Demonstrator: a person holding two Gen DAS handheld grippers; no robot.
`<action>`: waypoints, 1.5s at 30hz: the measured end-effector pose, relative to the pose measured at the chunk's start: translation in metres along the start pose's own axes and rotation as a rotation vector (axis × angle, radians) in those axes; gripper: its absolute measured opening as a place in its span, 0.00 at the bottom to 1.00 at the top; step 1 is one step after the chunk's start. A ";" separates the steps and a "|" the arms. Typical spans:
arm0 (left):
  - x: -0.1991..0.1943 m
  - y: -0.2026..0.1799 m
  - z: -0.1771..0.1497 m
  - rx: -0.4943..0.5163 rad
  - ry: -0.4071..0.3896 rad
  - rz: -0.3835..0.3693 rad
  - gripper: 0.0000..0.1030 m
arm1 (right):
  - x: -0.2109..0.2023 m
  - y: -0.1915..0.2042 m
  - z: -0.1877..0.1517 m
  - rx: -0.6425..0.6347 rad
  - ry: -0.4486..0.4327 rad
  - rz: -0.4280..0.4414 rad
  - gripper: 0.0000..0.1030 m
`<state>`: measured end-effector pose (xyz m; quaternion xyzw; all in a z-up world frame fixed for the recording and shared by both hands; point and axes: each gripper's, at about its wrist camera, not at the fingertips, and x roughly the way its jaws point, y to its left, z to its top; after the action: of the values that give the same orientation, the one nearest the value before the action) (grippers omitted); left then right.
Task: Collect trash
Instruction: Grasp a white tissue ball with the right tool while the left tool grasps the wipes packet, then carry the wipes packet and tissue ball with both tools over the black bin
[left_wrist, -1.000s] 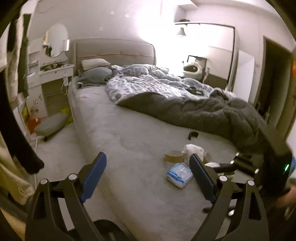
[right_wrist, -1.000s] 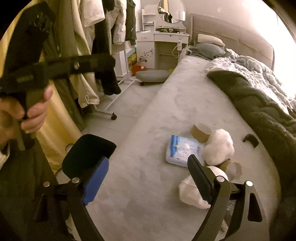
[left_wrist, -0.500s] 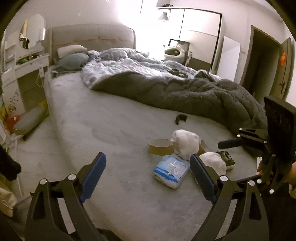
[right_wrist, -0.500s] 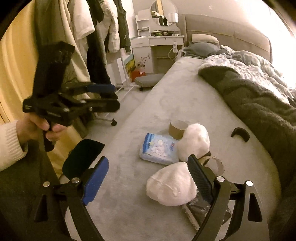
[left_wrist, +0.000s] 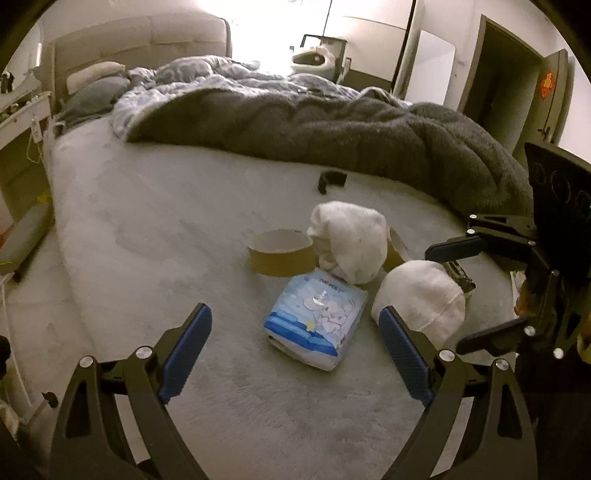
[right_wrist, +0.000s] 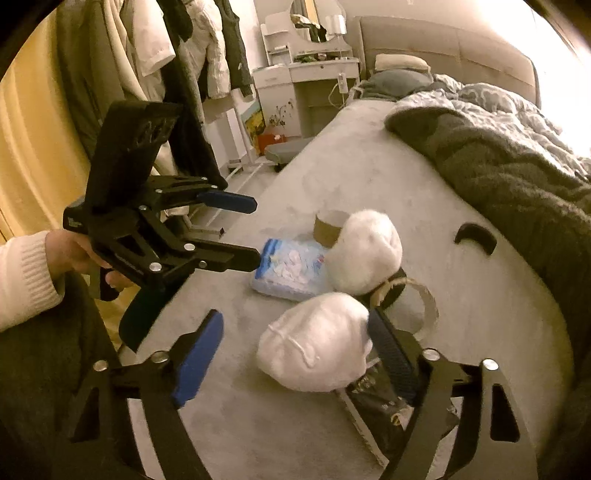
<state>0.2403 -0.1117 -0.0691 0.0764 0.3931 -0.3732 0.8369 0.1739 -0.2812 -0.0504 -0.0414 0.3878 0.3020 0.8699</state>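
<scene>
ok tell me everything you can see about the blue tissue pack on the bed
The tissue pack is a soft, glossy plastic packet, pale blue and white with darker blue stripes and cartoon prints. It looks sealed and full and lies flat on the grey bed. A white wad touches its far edge. It lies ahead of the open left claw, untouched.

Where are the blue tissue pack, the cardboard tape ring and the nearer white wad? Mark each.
blue tissue pack (left_wrist: 317, 317), left wrist view, middle of its printed top face.
cardboard tape ring (left_wrist: 275, 262), left wrist view, its front outer wall.
nearer white wad (right_wrist: 314, 343), right wrist view, its rounded top.
</scene>
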 end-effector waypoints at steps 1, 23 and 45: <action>0.002 0.000 -0.001 0.001 0.006 -0.005 0.91 | 0.002 -0.001 -0.001 -0.004 0.007 -0.003 0.73; 0.036 -0.013 -0.006 0.086 0.078 -0.013 0.81 | 0.010 -0.040 -0.019 0.194 0.011 0.089 0.40; 0.025 -0.015 -0.008 0.065 0.081 -0.006 0.61 | -0.008 -0.031 0.012 0.211 -0.046 0.091 0.38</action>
<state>0.2353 -0.1327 -0.0898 0.1172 0.4148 -0.3849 0.8161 0.1950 -0.3072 -0.0412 0.0748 0.3990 0.2995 0.8634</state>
